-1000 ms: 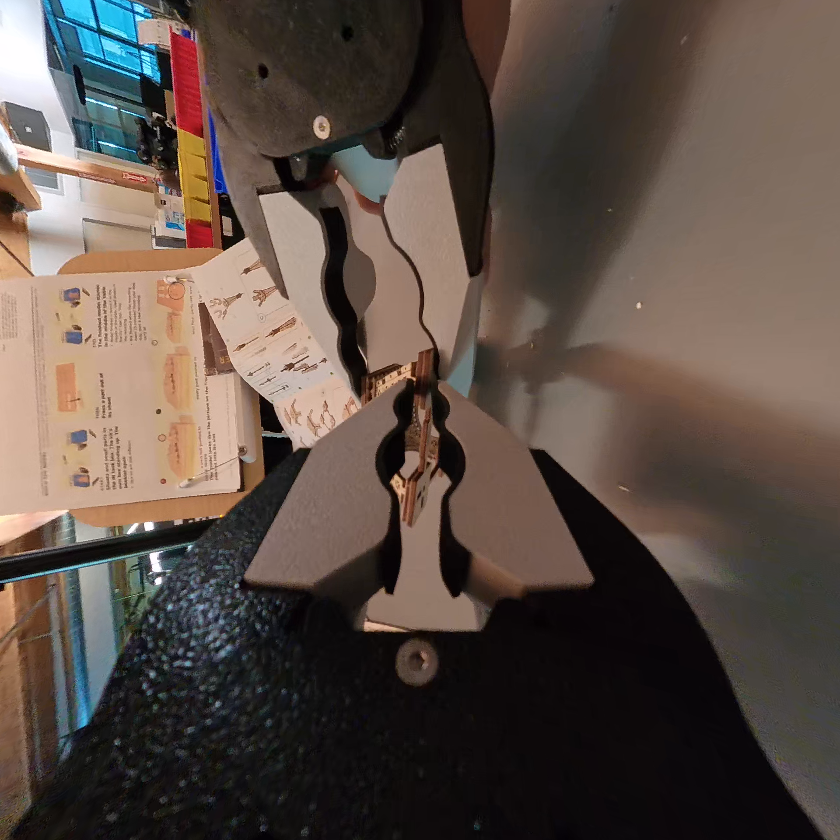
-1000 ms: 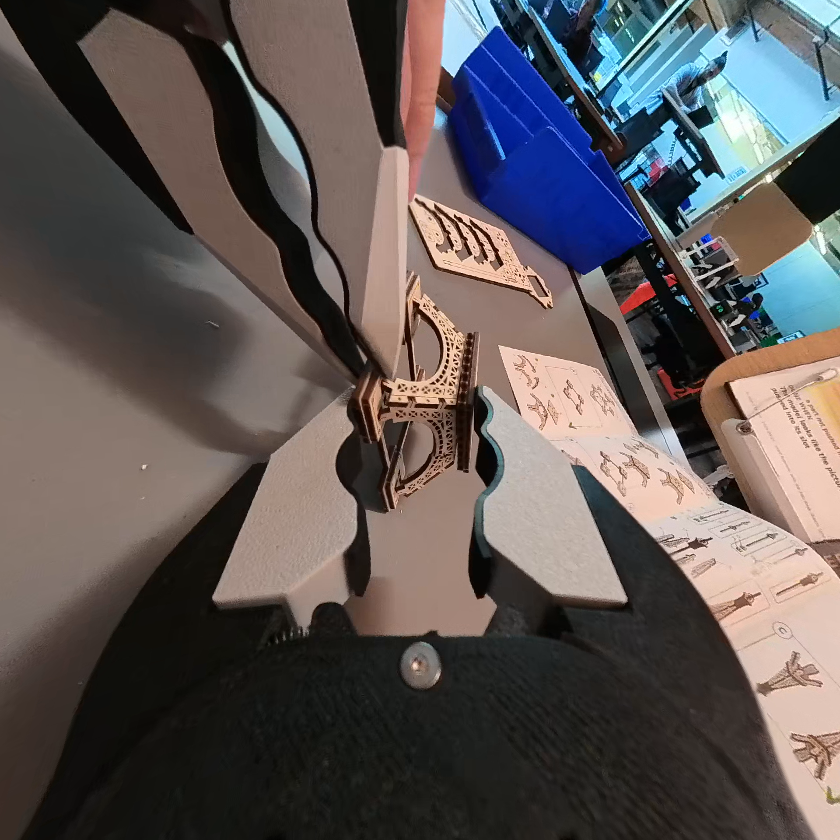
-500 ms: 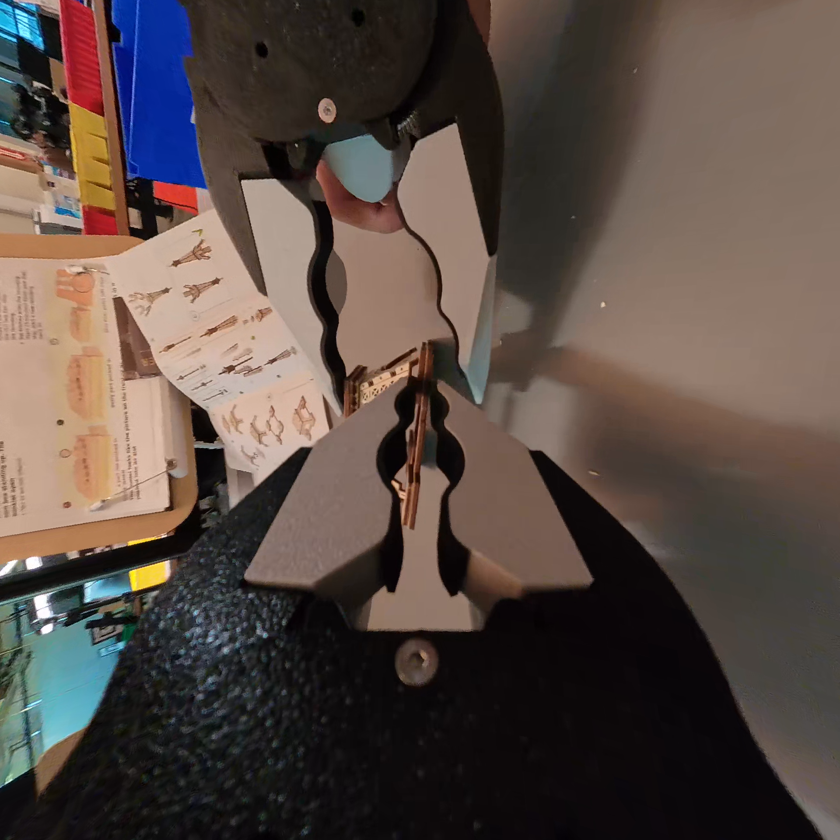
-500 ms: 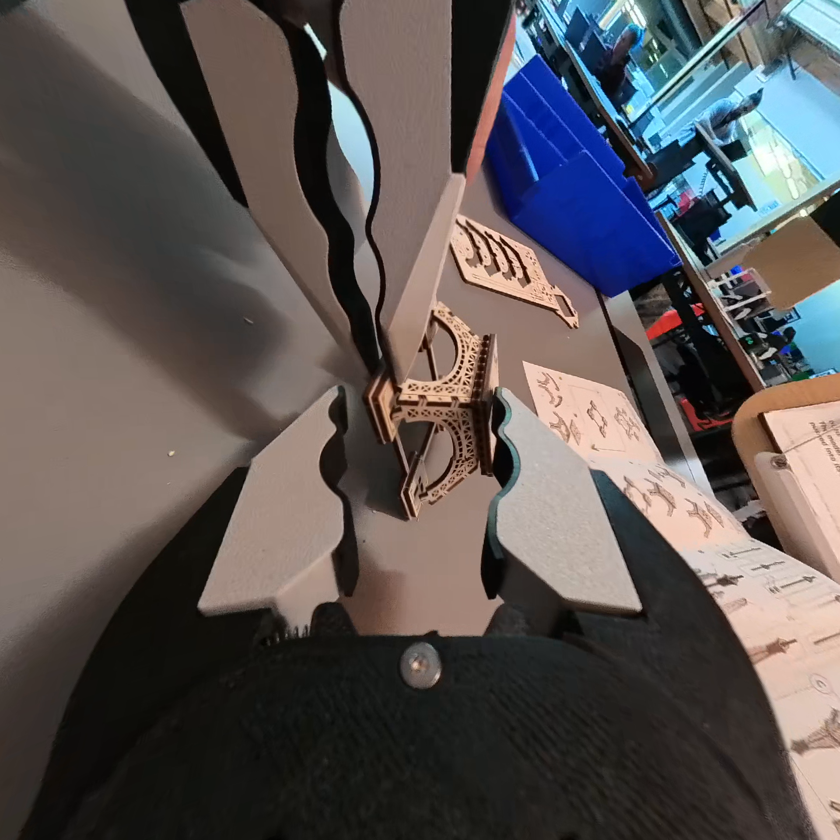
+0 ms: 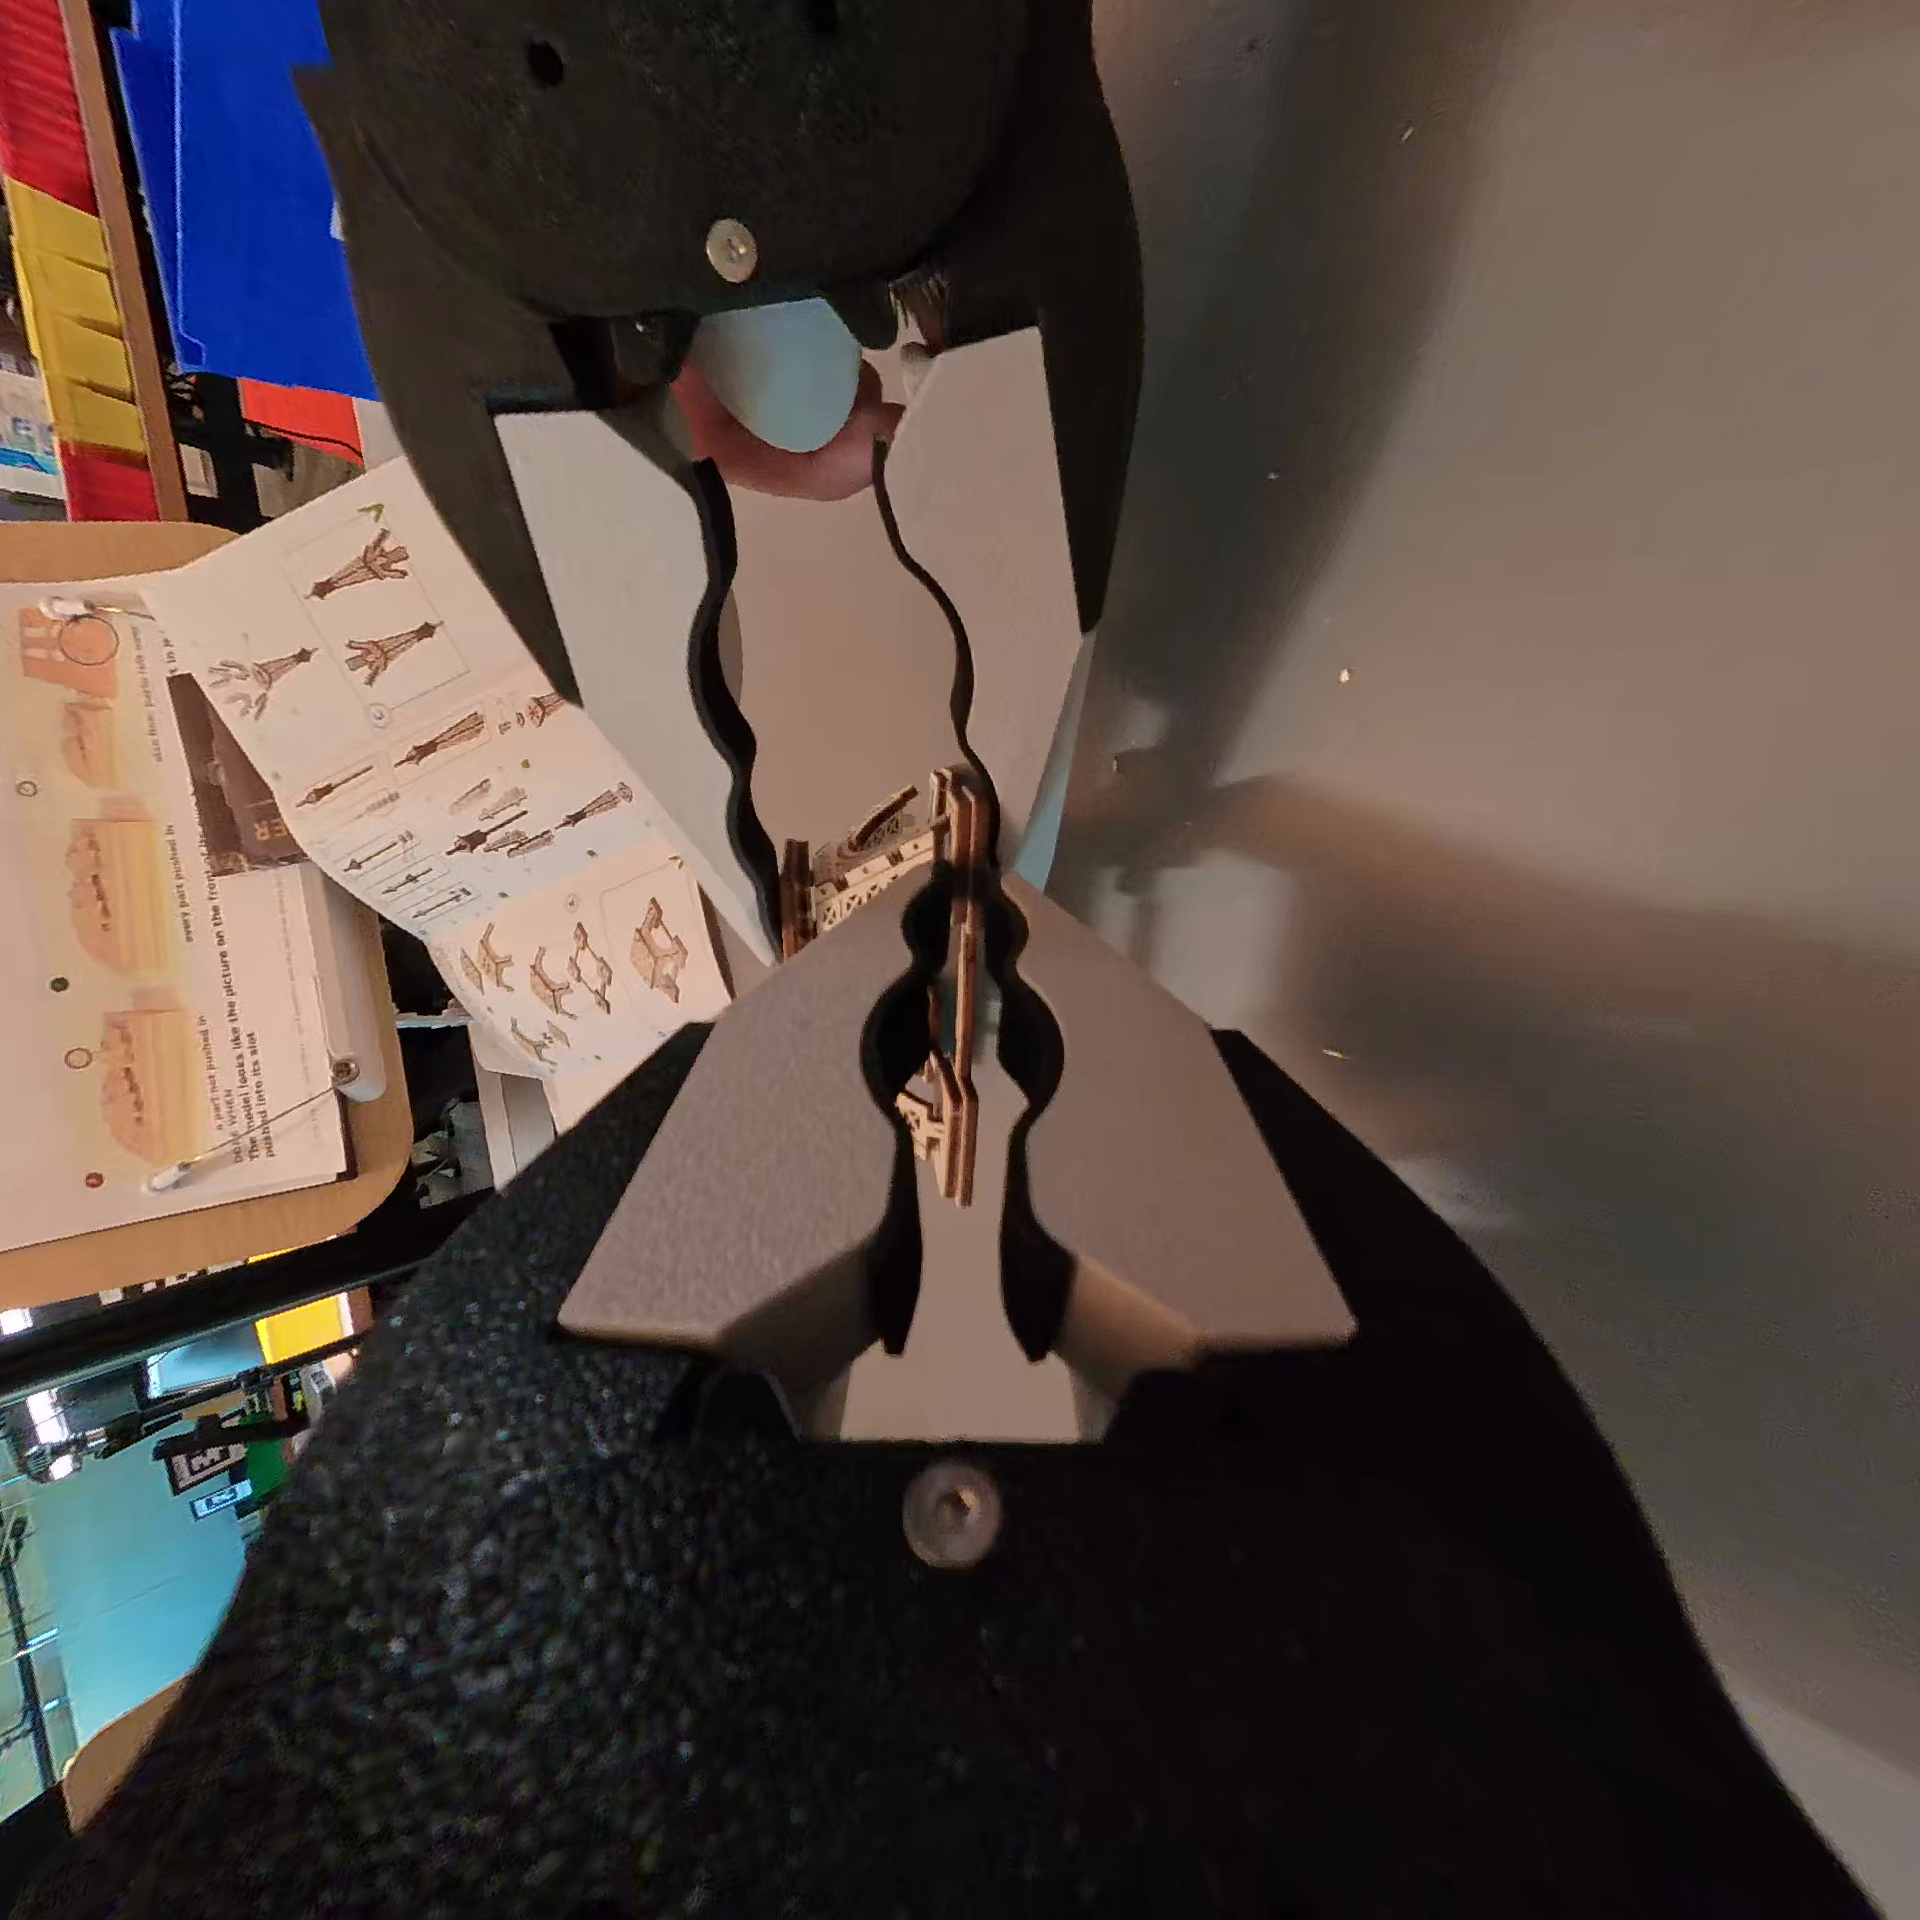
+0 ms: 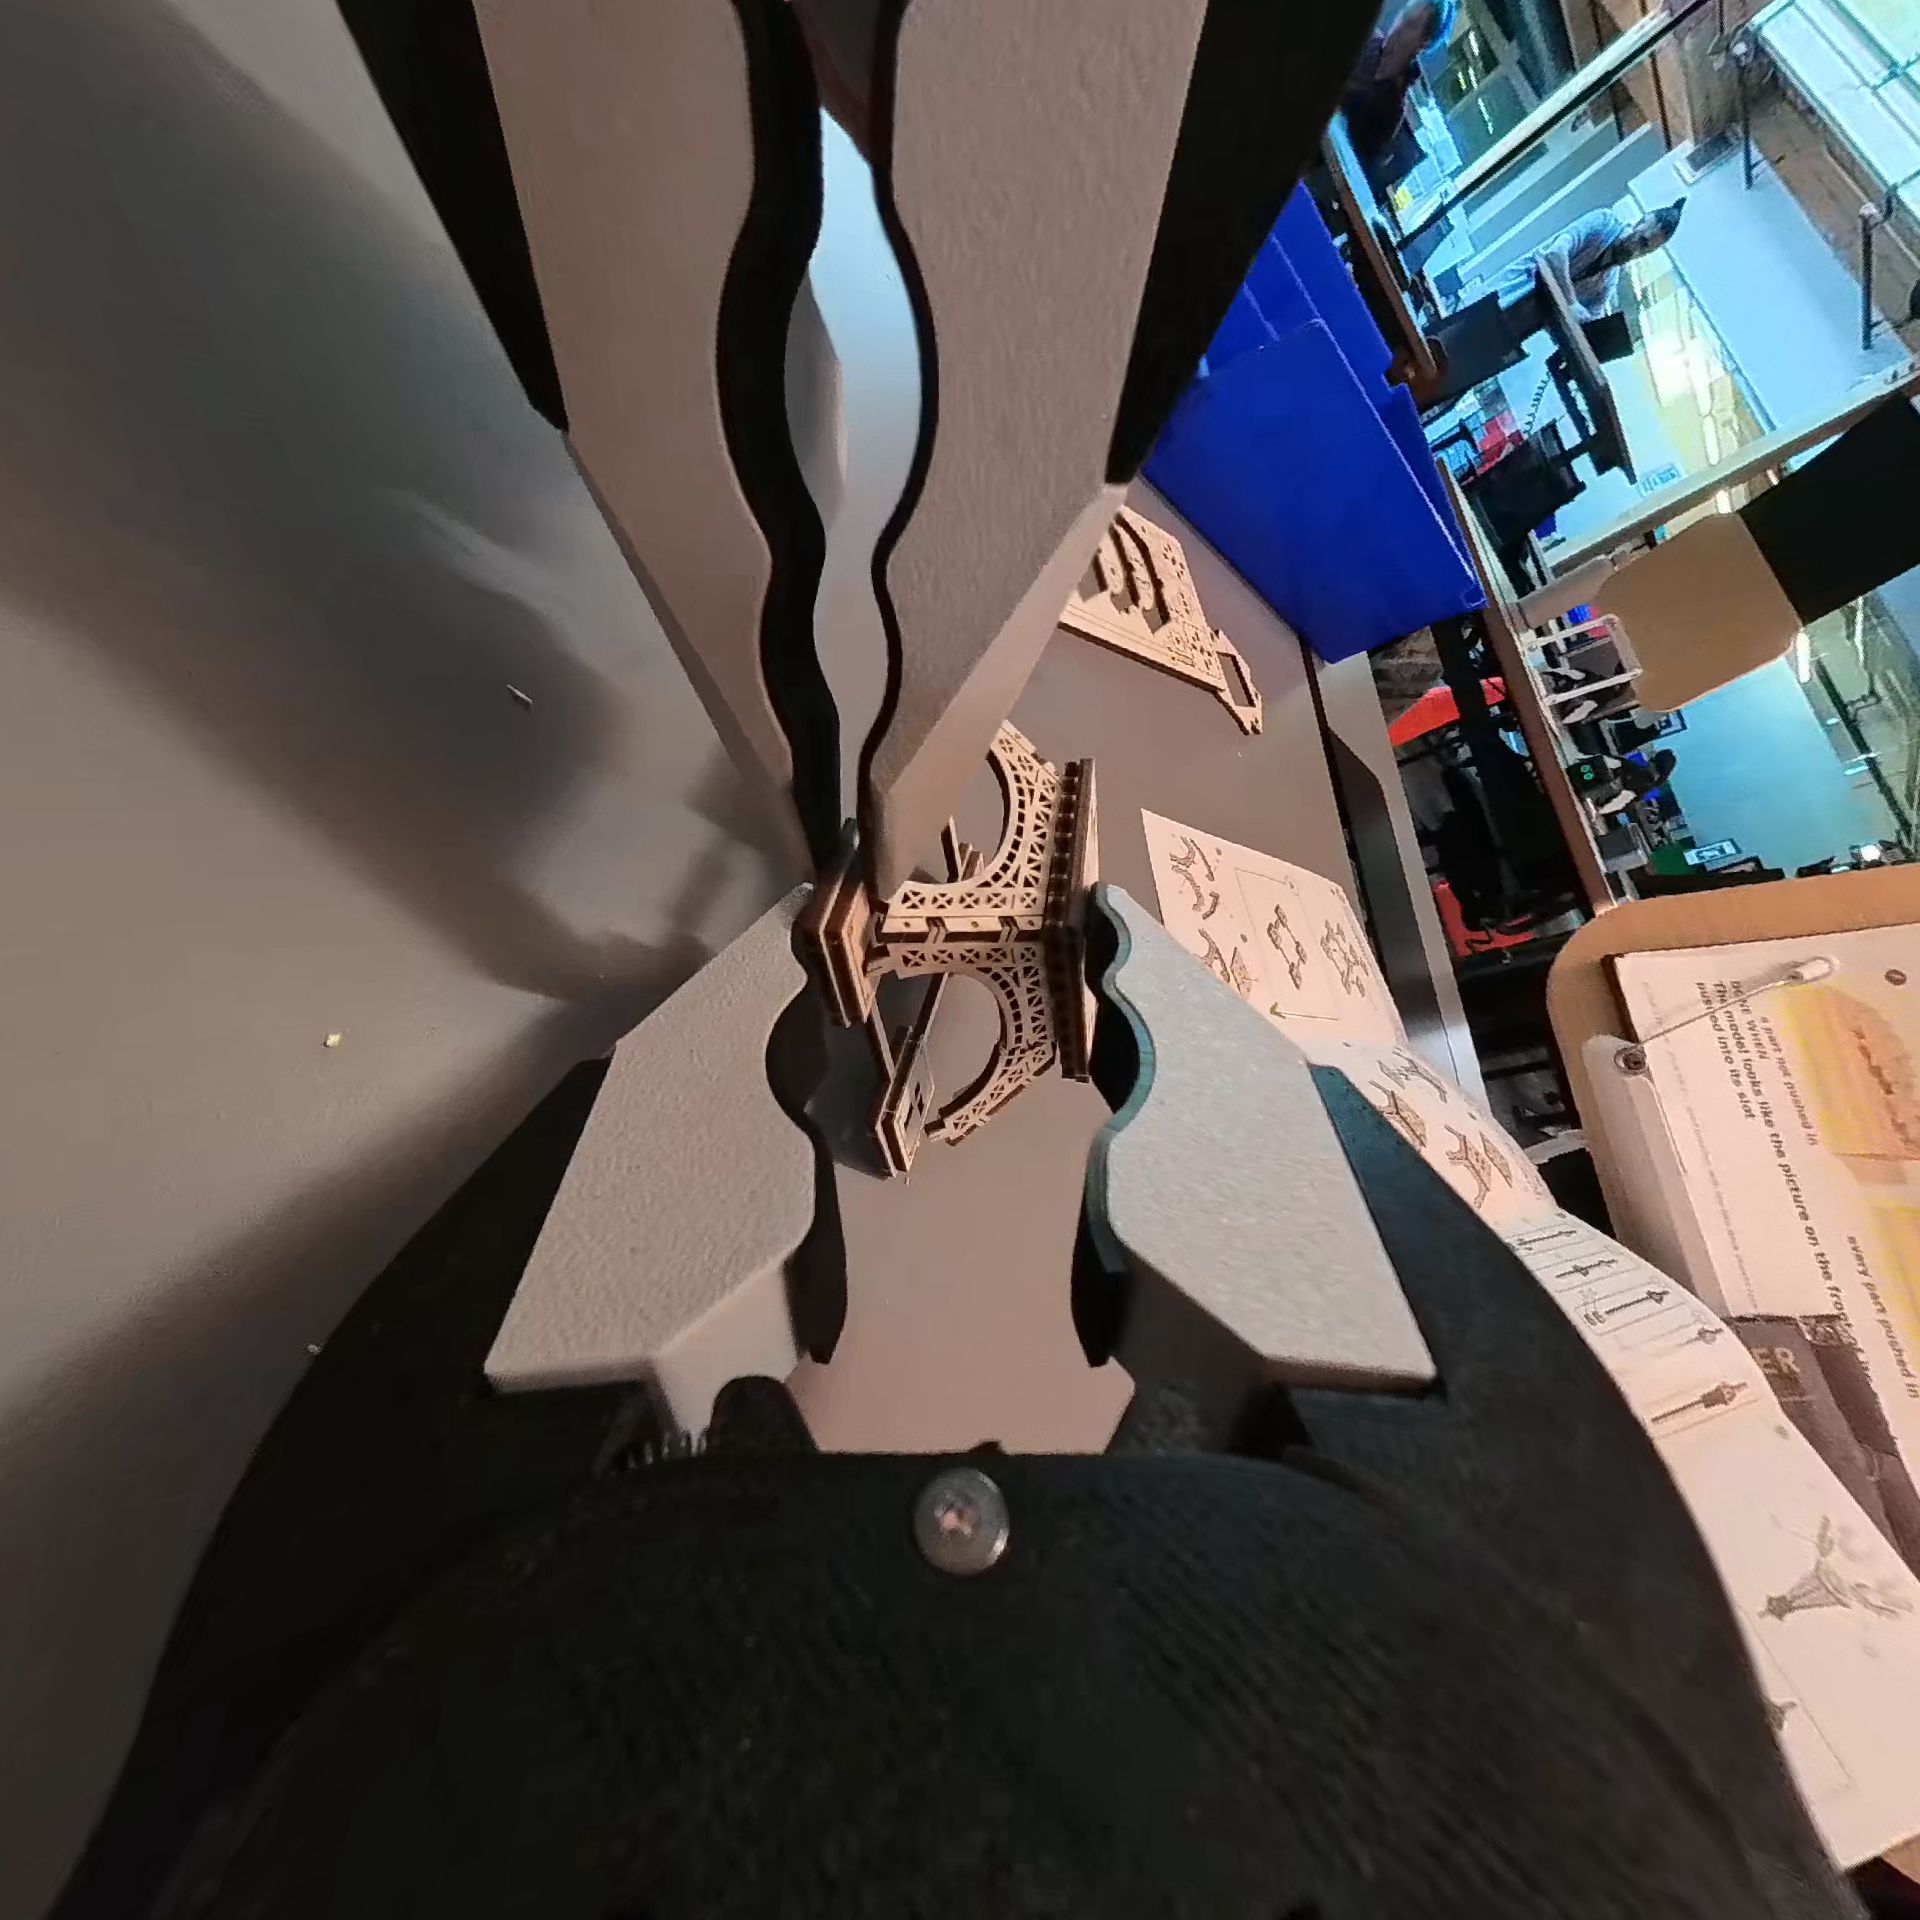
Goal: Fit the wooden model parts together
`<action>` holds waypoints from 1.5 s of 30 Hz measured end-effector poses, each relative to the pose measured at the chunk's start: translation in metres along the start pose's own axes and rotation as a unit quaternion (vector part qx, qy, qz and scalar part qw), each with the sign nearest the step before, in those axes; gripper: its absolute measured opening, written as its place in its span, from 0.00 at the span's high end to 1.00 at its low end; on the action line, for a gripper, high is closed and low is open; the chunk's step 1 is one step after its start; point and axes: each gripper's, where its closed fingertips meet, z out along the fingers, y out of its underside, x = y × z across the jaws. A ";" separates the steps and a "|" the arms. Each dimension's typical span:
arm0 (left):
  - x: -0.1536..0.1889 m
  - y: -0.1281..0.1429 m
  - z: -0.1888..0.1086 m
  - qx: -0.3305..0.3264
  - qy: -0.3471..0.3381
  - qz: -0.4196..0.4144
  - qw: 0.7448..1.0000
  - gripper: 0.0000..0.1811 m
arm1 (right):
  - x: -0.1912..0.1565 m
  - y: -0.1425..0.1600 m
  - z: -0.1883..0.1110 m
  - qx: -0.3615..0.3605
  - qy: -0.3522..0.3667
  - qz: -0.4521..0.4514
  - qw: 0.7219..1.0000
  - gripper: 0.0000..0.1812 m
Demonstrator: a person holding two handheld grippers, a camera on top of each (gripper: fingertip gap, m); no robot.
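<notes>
A small wooden tower base (image 6: 987, 935) with latticed arches is held above the grey table (image 6: 260, 1039) between both grippers. My left gripper (image 5: 961, 904) is shut on one thin side plate (image 5: 961, 1091) of the base, seen edge-on. In the right wrist view it comes down from the top (image 6: 847, 821), pinching that plate. My right gripper (image 6: 951, 914) brackets the base, with its fingertips against the two outer side plates. In the left wrist view the right gripper (image 5: 894, 873) reaches in from above and hides most of the base (image 5: 862, 883).
A flat wooden parts sheet (image 6: 1164, 613) lies on the table beyond the grippers, with a blue bin (image 6: 1299, 447) behind it. A folded instruction sheet (image 6: 1278, 935) and a clipboard with pages (image 6: 1766, 1091) lie at the table's edge; both also show in the left wrist view (image 5: 468, 748). My left and right fingertips are right by each other.
My right gripper's jaws opened wider half a second ago and have closed back against the base's sides. My left gripper stays shut on the side plate. Both views have swung slightly.
</notes>
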 end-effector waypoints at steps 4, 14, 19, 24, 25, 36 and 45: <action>0.000 0.000 0.000 0.010 -0.016 -0.009 1.000 0.98 | 0.000 0.001 0.001 -0.006 0.002 -0.003 1.000 0.75; 0.000 0.002 0.000 -0.004 -0.049 -0.023 0.999 0.97 | -0.001 0.000 0.003 -0.015 0.006 -0.017 1.000 0.75; 0.001 0.002 0.000 -0.013 -0.055 0.005 0.998 0.98 | -0.001 0.000 0.003 -0.018 0.007 -0.016 1.000 0.75; 0.002 0.003 0.000 -0.022 -0.042 0.017 0.999 0.98 | 0.000 0.000 0.004 -0.018 0.007 -0.009 1.000 0.75; 0.002 0.003 0.000 -0.024 -0.038 0.017 0.999 0.98 | 0.000 0.000 0.004 -0.018 0.007 -0.010 1.000 0.75; 0.002 0.004 -0.002 -0.006 -0.002 -0.030 1.000 0.98 | 0.001 -0.003 0.005 0.004 0.005 0.005 1.000 0.75; 0.000 0.004 0.000 -0.015 -0.020 -0.002 1.000 0.98 | 0.002 0.000 0.006 -0.012 0.012 0.000 1.000 0.75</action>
